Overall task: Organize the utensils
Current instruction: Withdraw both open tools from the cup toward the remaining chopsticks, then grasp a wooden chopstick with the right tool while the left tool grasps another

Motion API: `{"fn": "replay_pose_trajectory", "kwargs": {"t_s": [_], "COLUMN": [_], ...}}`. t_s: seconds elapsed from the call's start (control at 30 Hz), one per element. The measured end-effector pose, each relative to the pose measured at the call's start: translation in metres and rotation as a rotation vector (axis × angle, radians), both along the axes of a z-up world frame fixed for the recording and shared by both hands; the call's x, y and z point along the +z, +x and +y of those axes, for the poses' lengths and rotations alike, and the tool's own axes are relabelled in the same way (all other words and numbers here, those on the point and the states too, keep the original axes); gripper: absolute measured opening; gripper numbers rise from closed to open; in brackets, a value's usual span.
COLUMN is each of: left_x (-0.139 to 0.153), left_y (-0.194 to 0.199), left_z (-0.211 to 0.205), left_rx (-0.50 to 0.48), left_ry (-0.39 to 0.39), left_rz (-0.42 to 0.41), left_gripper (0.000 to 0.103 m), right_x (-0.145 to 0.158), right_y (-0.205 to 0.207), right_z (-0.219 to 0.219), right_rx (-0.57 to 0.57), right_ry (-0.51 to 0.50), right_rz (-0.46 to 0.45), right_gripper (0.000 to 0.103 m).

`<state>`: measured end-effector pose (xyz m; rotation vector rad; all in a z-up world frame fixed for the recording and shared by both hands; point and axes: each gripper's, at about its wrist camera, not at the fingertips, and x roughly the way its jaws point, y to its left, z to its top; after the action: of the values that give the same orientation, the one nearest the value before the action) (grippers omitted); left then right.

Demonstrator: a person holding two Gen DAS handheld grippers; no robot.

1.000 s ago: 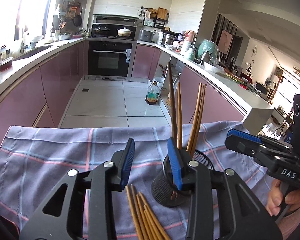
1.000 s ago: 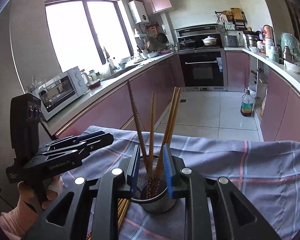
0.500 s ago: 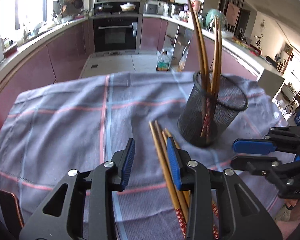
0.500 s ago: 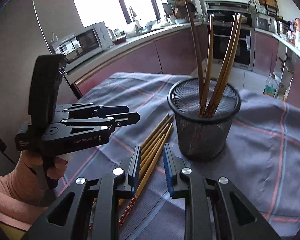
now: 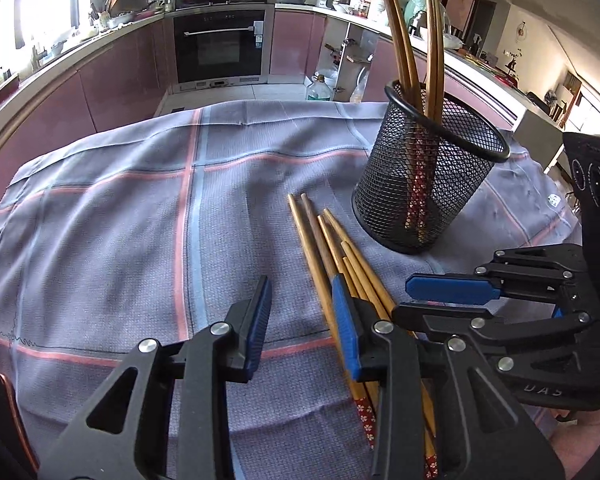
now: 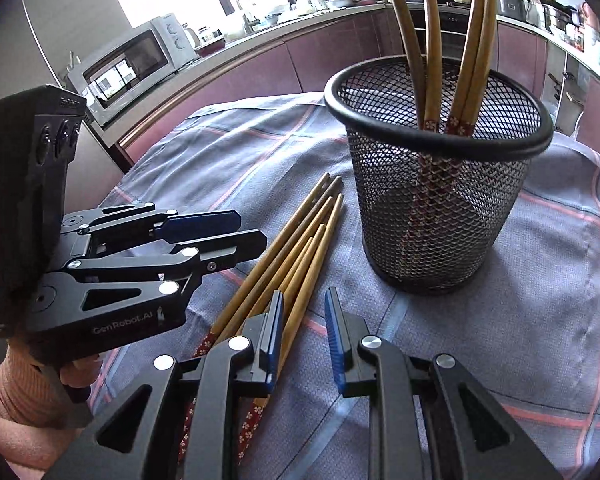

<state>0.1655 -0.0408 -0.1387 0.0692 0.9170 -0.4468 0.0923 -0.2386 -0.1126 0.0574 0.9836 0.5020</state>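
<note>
A grey-blue checked cloth (image 5: 140,220) with pink lines is covering the table in a kitchen, where purple-fronted counters (image 5: 112,80) are running to a built-in oven (image 5: 220,46) at the far end and a microwave (image 6: 128,60) is sitting on the left counter. A black mesh cup (image 6: 436,200) is standing upright on the cloth to the right, holding four wooden chopsticks (image 6: 432,40) that are leaning against its rim. Just left of it, loose chopsticks (image 6: 300,252) are lying bundled on the cloth. The left gripper (image 5: 300,312) is hovering with jaws apart and empty, its right finger over the bundle; the right gripper (image 6: 304,332) is likewise gaping narrowly, gripping nothing.
</note>
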Motion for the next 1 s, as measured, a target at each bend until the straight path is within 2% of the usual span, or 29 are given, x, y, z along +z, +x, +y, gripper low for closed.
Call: {"fn": "replay_pose_trajectory", "kwargs": {"t_s": [0.1,0.4,0.8,1.0], "left_x": [-0.004,-0.009,-0.01,-0.01], "left_y": [0.004,0.01,0.018,0.016], "left_z": [-0.005,-0.005,-0.01,-0.007], "left_rx": [-0.005,-0.01,0.002,0.036], "left_ry": [0.009,0.022,0.041,0.04], "left_rz": [0.012,0.053,0.063,0.068], "left_gripper": [0.031,0.015,0.015,0.01], "right_x": [-0.003,-0.005,-0.005,-0.005], "right_y": [0.0,0.002,0.007,0.004], "right_z": [-0.003,-0.001,0.007,0.006], "right_rx": [-0.01,-0.019,-0.034,-0.037], "right_ry": [-0.004,-0.03,-0.083,-0.106], "right_rz": [0.007,0.008,-0.013,-0.035], "right_gripper": [0.018,0.015,0.014,0.009]}}
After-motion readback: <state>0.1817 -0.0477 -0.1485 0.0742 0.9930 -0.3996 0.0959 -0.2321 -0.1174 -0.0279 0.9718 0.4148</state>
